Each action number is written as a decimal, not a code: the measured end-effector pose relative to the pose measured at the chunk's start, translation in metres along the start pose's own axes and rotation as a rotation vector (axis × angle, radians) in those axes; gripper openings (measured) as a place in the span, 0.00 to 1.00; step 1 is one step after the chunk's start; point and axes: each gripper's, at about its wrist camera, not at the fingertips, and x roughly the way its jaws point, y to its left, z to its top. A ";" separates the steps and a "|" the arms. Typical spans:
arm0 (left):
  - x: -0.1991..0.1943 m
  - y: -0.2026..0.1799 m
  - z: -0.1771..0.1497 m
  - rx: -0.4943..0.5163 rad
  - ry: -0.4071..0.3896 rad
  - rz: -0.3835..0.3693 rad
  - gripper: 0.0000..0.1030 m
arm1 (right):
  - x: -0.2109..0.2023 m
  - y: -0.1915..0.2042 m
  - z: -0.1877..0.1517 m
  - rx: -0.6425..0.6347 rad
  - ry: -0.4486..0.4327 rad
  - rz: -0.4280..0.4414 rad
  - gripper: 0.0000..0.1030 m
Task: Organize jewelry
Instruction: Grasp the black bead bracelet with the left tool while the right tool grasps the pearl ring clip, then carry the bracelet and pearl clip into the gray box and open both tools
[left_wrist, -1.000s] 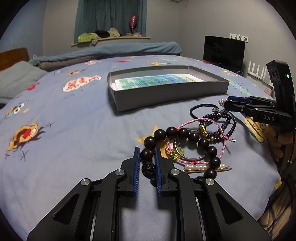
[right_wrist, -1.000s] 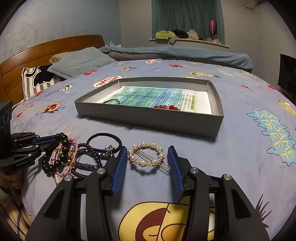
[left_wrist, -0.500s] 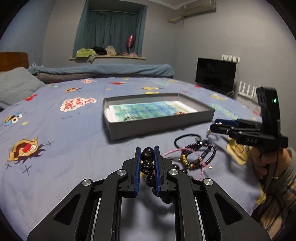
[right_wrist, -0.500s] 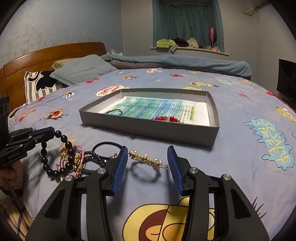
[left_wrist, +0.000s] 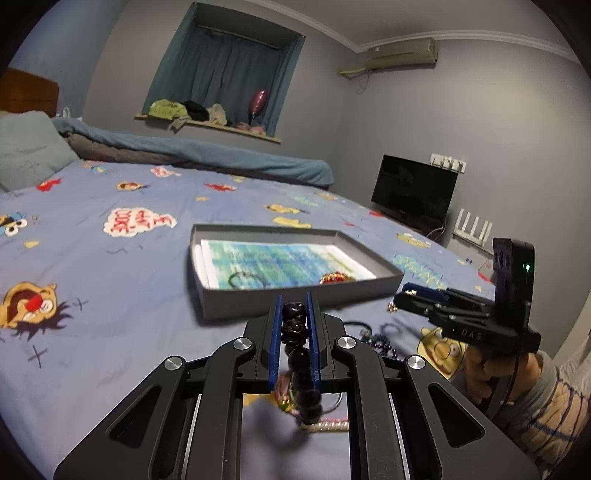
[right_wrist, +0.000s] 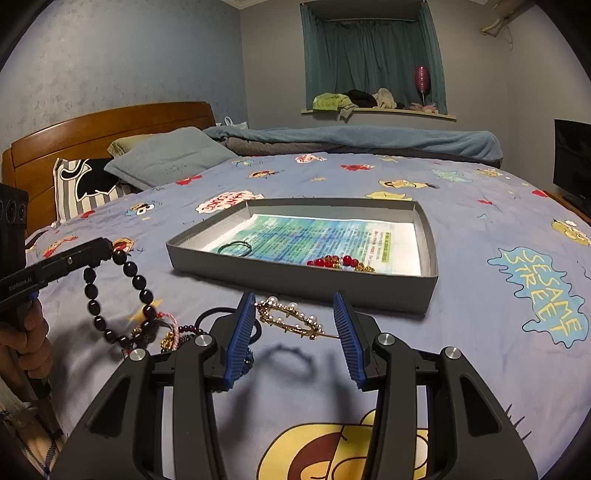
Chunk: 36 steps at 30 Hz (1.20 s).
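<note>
My left gripper (left_wrist: 293, 317) is shut on a dark wooden bead bracelet (left_wrist: 295, 332) and holds it above the bed; the bracelet hangs from it in the right wrist view (right_wrist: 122, 295). My right gripper (right_wrist: 295, 314) is shut on a gold pearl hair clip (right_wrist: 291, 319), held lifted, its shadow on the sheet below. The grey box (right_wrist: 430, 254) lies ahead with a green ring (right_wrist: 234, 247) and red beads (right_wrist: 332, 261) inside. It also shows in the left wrist view (left_wrist: 221, 299).
A pile of bracelets and a black hair tie (right_wrist: 177, 332) lies on the cartoon-print bed sheet (right_wrist: 498, 206) in front of the box. Pillows (right_wrist: 166, 155) and a wooden headboard (right_wrist: 92, 129) are at far left. A TV (left_wrist: 413, 192) stands by the right wall.
Both grippers have risen off the bed. The bead bracelet has come up out of the pile with the left gripper. The pearl clip has come up with the right gripper.
</note>
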 end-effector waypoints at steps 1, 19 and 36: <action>0.001 -0.001 0.003 0.003 -0.003 0.000 0.13 | -0.001 -0.001 0.001 0.002 -0.007 -0.001 0.43; 0.006 0.001 0.046 0.015 -0.084 0.007 0.13 | 0.001 -0.011 0.028 0.019 -0.092 -0.018 0.43; 0.049 -0.003 0.078 0.024 -0.101 0.009 0.13 | 0.029 -0.032 0.048 0.041 -0.089 -0.042 0.43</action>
